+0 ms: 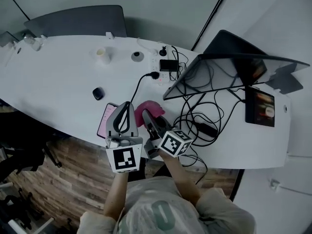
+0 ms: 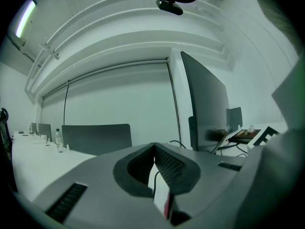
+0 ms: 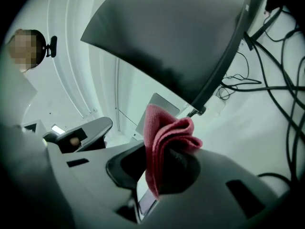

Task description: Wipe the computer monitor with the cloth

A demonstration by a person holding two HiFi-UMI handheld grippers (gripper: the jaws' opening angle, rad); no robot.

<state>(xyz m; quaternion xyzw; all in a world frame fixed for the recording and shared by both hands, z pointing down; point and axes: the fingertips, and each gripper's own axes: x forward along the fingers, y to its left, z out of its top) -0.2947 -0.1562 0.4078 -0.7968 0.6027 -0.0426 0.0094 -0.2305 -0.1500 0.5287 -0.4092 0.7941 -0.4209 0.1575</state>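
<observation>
The dark computer monitor (image 1: 229, 72) stands tilted at the table's right, its screen facing the table; it fills the top of the right gripper view (image 3: 176, 37) and rises at the right of the left gripper view (image 2: 205, 104). A folded pink cloth (image 1: 149, 108) is pinched in my right gripper (image 1: 147, 115), near the table's front edge, apart from the screen. The cloth (image 3: 164, 132) bulges up out of the right gripper (image 3: 169, 144). My left gripper (image 1: 126, 106) hovers just left of it, shut with nothing held, its tips meeting (image 2: 154, 149).
A pink-cased phone (image 1: 105, 121) lies under the left gripper. Tangled black cables (image 1: 202, 118) and a power strip (image 1: 163, 65) spread around the monitor's base. A dark tablet (image 1: 260, 106), a small black object (image 1: 97, 93), a cup (image 1: 102, 55) and a grey chair (image 1: 78, 21) are also here.
</observation>
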